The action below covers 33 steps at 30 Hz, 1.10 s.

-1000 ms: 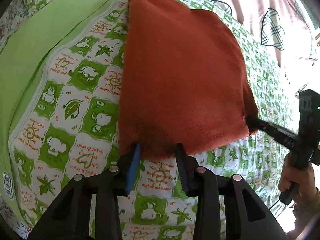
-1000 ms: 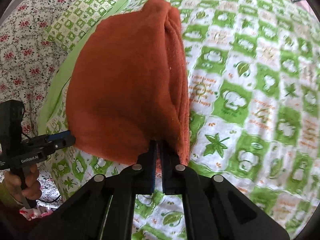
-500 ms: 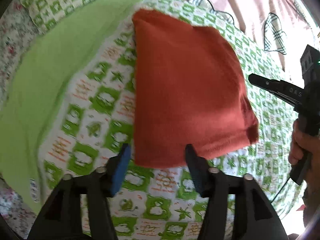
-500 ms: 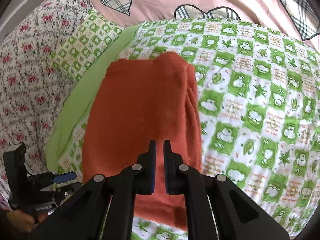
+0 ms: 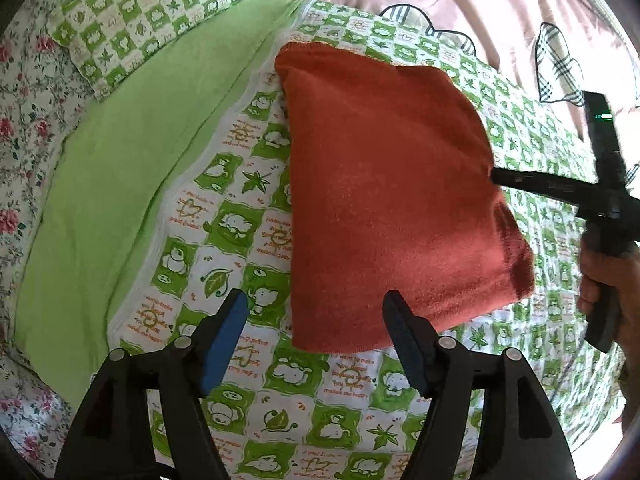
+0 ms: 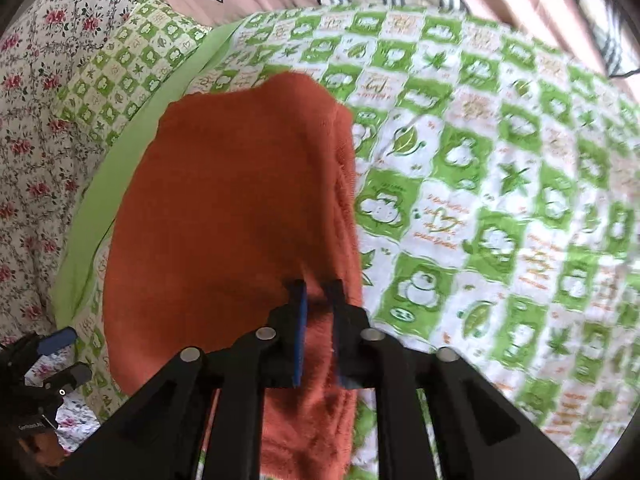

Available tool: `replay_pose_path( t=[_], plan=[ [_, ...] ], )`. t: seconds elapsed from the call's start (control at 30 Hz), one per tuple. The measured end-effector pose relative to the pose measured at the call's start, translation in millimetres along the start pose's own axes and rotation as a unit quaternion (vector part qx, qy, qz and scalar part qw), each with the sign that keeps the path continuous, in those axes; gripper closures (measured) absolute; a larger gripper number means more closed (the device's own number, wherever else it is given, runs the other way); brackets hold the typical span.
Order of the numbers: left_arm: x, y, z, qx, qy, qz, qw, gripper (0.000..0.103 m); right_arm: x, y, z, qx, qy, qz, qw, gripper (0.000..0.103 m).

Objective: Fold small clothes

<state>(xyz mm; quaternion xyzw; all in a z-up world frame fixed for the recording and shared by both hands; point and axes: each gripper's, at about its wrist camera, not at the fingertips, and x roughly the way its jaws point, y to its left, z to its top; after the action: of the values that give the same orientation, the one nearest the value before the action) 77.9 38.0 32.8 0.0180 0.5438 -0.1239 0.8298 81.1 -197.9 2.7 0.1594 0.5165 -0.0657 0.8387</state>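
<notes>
Only right view shows right tongs (image 6: 317, 292) slightly parted over cloth (image 6: 224, 216); left tongs (image 5: 316, 312) wide, empty.

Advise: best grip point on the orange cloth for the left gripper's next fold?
Probably the near-left corner of the orange cloth, approached low from the near edge. The cloth lies flat and that corner sits just ahead of the open left gripper.

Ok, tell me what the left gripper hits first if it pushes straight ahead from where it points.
Likely the near edge of the folded orange cloth: it lies just beyond the open left gripper. Depth is unclear, so the fingers might touch the green patterned sheet first.
</notes>
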Motion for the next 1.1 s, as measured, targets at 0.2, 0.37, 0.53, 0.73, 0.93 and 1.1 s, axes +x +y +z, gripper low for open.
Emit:
replay_pose_path(
  t=[0.2, 0.37, 0.53, 0.73, 0.93, 1.1],
  plan=[
    [-0.1, -5.4, -0.8, 0.010, -0.005, 0.028, 0.9995, 0.029, -42.9, 8.4, -23.5, 0.001, -0.027, 0.037, 0.999, 0.061],
    [1.8, -11.7, -10.7, 0.031, -0.005, 0.083, 0.9961, 0.020, -58.4, 31.5, -59.3, -0.047, -0.014, 0.027, 0.998, 0.037],
    [4.1, -15.9, -29.7, 0.044, 0.010, 0.092, 0.9947, 0.020, -64.0, 47.6, -95.3, -0.090, -0.005, 0.014, 0.996, 0.020],
    [2.2, -22.9, -44.4, 0.060, 0.006, 0.104, 0.9928, 0.019, -59.5, 53.1, -115.6, -0.104, 0.005, -0.005, 0.995, 0.018],
    [-4.4, -24.0, -42.4, 0.056, -0.012, 0.110, 0.9923, 0.018, -54.7, 59.9, -116.8, -0.123, 0.002, -0.019, 0.992, 0.017],
    [-2.7, -22.4, -37.2, 0.052, -0.013, 0.119, 0.9915, 0.017, -45.2, 63.5, -111.5, -0.132, 0.004, -0.022, 0.991, 0.017]
  ],
)
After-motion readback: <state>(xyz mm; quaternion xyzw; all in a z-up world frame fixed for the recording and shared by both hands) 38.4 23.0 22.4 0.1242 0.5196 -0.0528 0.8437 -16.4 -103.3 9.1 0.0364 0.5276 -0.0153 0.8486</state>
